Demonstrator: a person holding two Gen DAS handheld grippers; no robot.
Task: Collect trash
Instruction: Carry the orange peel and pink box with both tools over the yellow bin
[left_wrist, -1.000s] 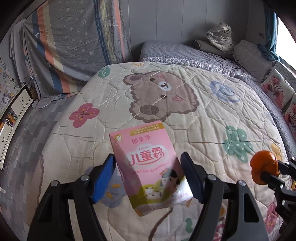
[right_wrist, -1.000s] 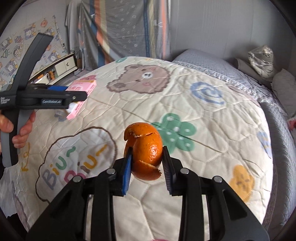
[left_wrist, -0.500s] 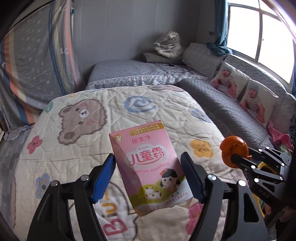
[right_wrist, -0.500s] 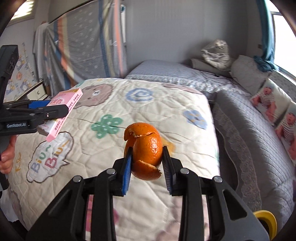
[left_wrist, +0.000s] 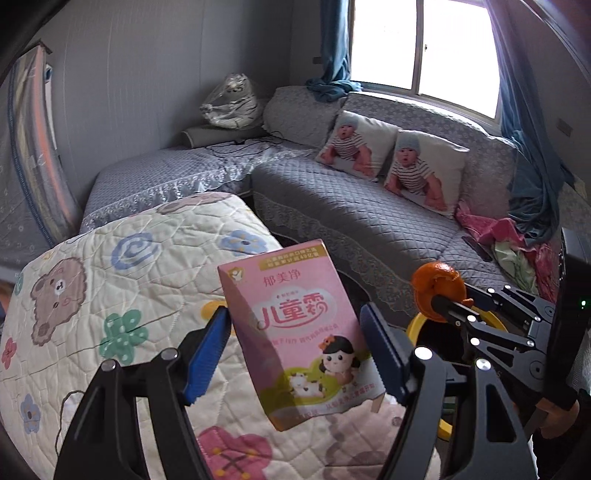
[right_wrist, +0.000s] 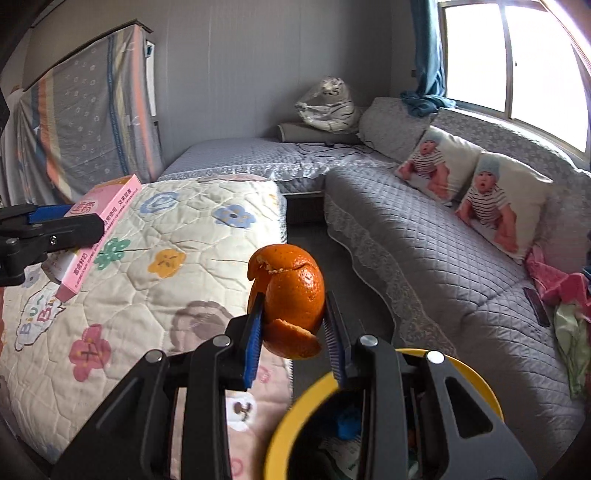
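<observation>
We hold orange peel (right_wrist: 291, 299) in our right gripper (right_wrist: 293, 332), just above the yellow-rimmed bin (right_wrist: 476, 380). Our left gripper (left_wrist: 295, 343), farther off over the quilt (left_wrist: 110, 288), clamps a pink carton (left_wrist: 295, 325) tilted lengthwise

Left gripper (left_wrist: 295, 347) over the near end of the cartoon-print quilted bed (left_wrist: 110, 295), pink cardboard box with cartoon girl (left_wrist: 299, 332) upright between its jaws. Right gripper (right_wrist: 293, 325) to its right, past the bed's edge, orange peel shell (right_wrist: 288, 295) between its jaws, directly above the yellow-rimmed round bin (right_wrist: 476, 387) on the floor. Grey quilted corner sofa (right_wrist: 424, 240) beyond the bed and along the right under the window (right_wrist: 517, 62). Two baby-photo cushions (right_wrist: 476, 192) side by side against its back. Clear plastic bag of bedding (right_wrist: 327, 103) in the far corner
</observation>
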